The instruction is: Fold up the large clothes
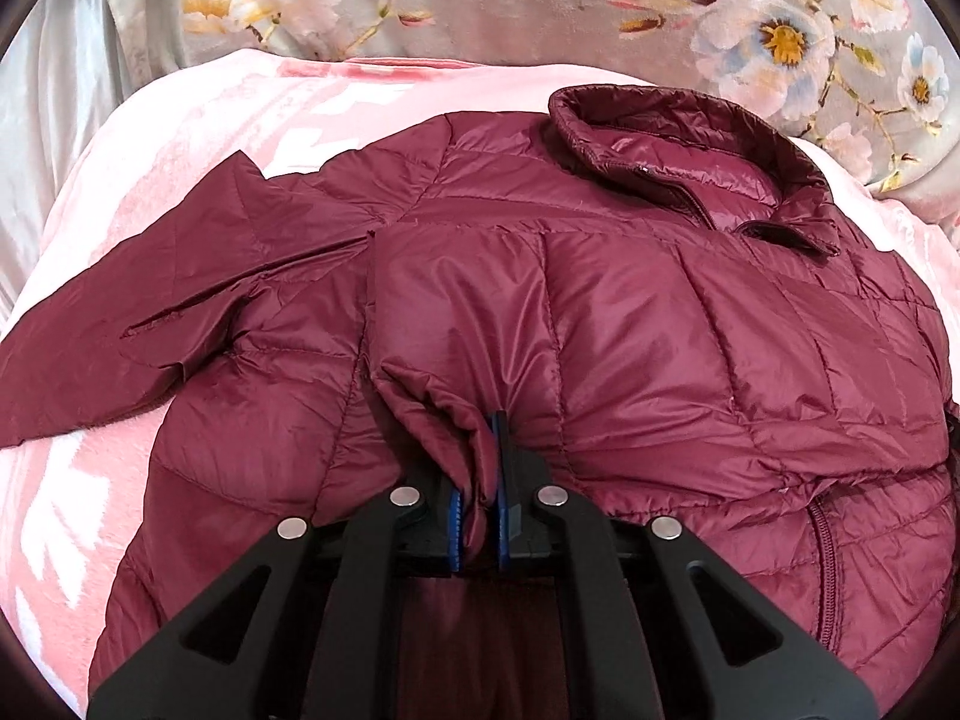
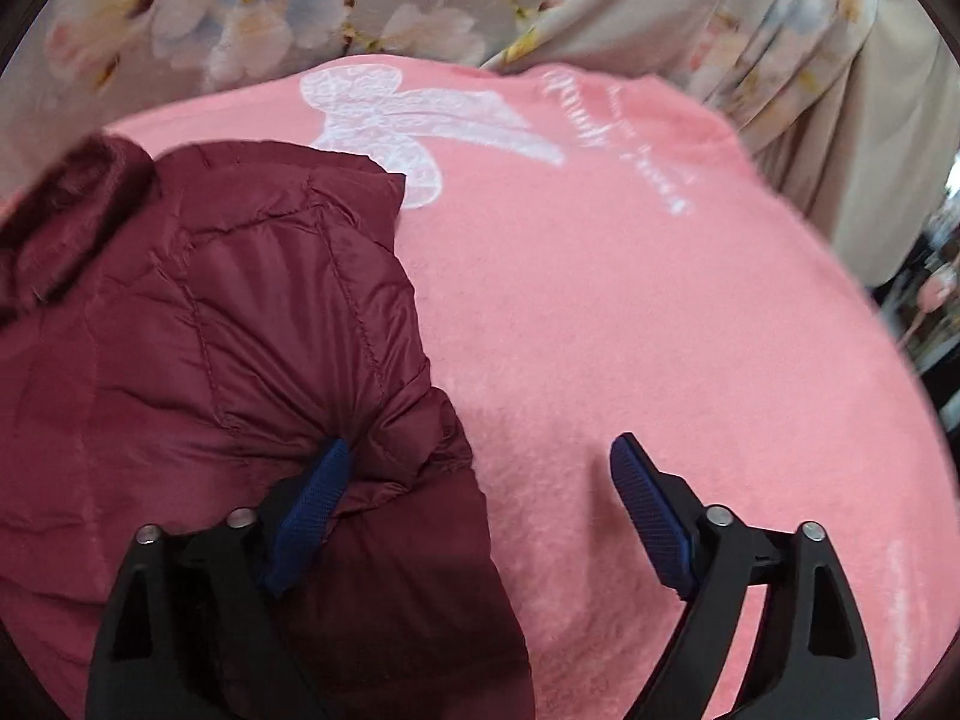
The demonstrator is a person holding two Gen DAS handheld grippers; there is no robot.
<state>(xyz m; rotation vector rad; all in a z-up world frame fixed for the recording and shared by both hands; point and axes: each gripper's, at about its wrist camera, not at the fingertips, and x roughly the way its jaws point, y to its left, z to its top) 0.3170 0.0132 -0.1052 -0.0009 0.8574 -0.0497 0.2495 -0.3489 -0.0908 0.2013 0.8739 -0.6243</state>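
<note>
A maroon quilted puffer jacket (image 1: 630,324) lies front up on a pink blanket (image 1: 198,114), its stand-up collar (image 1: 630,114) at the far right. One sleeve is folded across the chest, and my left gripper (image 1: 480,480) is shut on its gathered cuff. The other sleeve (image 1: 150,312) lies spread flat to the left. In the right wrist view my right gripper (image 2: 480,444) stands open at the jacket's (image 2: 240,312) right edge. Its left fingertip (image 2: 330,468) rests on the maroon fabric and the right one (image 2: 636,480) hovers over bare blanket (image 2: 600,300).
A grey floral fabric (image 1: 780,30) rises behind the blanket and shows again in the right wrist view (image 2: 270,0). A white butterfly print (image 2: 390,120) marks the blanket past the jacket. Dark clutter (image 2: 936,312) sits beyond the blanket's right edge.
</note>
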